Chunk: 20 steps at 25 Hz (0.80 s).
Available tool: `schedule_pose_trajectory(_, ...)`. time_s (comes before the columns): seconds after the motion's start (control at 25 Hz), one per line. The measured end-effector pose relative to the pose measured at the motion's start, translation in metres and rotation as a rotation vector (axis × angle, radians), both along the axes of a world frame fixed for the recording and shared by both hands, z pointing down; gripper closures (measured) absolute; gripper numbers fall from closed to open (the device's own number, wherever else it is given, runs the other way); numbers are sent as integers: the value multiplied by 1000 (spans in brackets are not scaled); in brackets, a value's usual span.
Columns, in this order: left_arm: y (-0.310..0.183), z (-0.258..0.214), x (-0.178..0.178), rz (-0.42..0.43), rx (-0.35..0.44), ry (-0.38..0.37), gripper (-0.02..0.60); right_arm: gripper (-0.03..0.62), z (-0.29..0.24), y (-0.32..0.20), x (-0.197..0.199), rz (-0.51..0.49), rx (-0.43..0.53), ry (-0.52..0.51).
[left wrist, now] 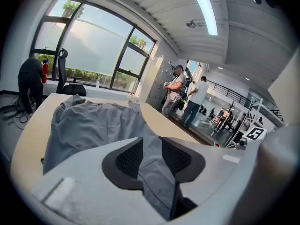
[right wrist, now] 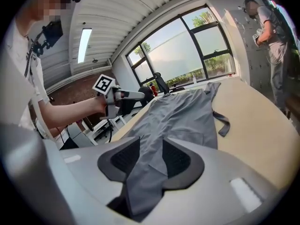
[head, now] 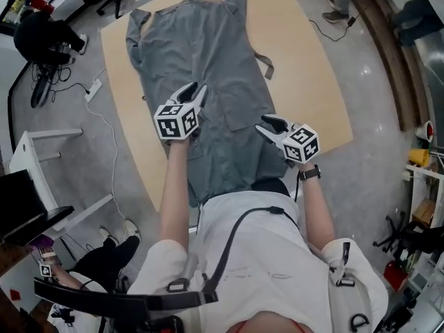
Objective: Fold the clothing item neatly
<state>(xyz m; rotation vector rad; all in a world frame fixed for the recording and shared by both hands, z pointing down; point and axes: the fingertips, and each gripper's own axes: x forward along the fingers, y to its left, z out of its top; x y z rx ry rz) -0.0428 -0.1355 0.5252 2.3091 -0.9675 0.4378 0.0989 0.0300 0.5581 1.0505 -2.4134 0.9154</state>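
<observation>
A long grey garment (head: 208, 68) lies spread lengthwise on the beige table (head: 305, 82), and its near end hangs over the front edge. My left gripper (head: 195, 92) hovers over the garment's left side near the front. In the left gripper view grey cloth (left wrist: 151, 161) runs through the gap between the dark pads (left wrist: 129, 158), which stand apart. My right gripper (head: 266, 125) is at the garment's right edge, with a fold of cloth (right wrist: 150, 165) lying between its parted pads (right wrist: 176, 158). Neither gripper visibly pinches the cloth.
A loose grey strap (head: 264, 64) sticks out from the garment's right side. Around the table are office chairs (head: 41, 40), cables on the floor (head: 97, 109) and white furniture (head: 31, 158) at left. People stand beyond the table's far end (left wrist: 176, 90).
</observation>
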Motion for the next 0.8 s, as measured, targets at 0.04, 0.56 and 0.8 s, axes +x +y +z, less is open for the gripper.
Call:
schedule_pose_trajectory(0.04,1,1,3,-21,0,6,448,441,1,-12,4,0,-1,-3)
schedule_pose_trajectory(0.56,-14,36,11,-178,-68,38,449,437,40,-233,56,41,57,83)
schedule_pose_trajectory(0.8,-43,59,56,-103,-73,23,449,381,87,-401,130,115,89,257)
